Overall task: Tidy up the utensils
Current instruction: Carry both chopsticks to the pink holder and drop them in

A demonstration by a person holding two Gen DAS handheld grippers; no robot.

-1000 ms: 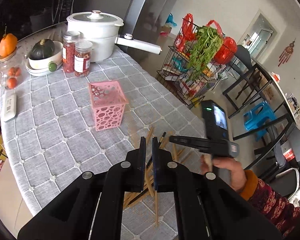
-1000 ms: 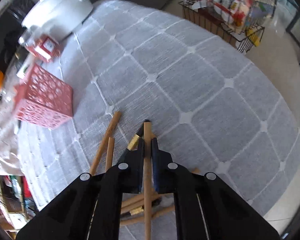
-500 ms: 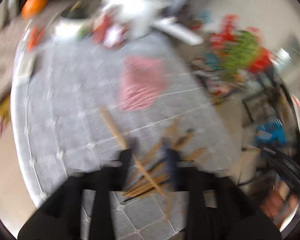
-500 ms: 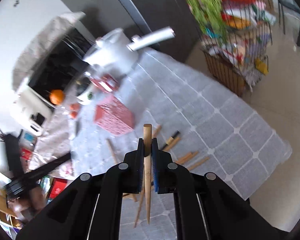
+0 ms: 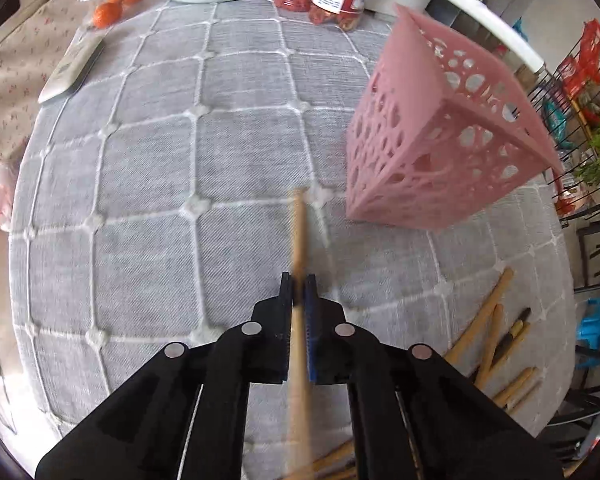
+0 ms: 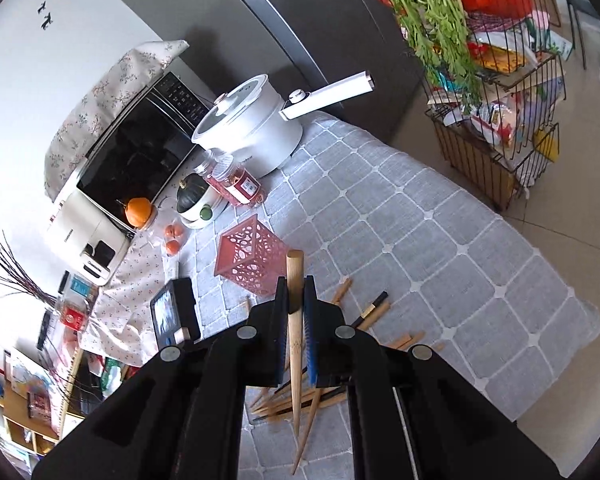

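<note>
1. We grip one tan wooden chopstick (image 5: pixel 299 240) in our left tool (image 5: pixel 299 286), jaws clamped on it, beside the pink perforated plastic basket (image 5: pixel 432 152).
2. Our right tool (image 6: pixel 295 292) pinches a second tan wooden chopstick (image 6: pixel 294 336) above the grey quilted tabletop (image 6: pixel 440 248).
3. Loose wooden chopsticks (image 5: pixel 488 344) lie near the tabletop's edge.

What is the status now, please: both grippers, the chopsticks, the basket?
Left gripper shut on a chopstick. Right gripper shut on another chopstick. Pink basket upright, nothing visible inside. Loose chopsticks on table; path clear.
</note>
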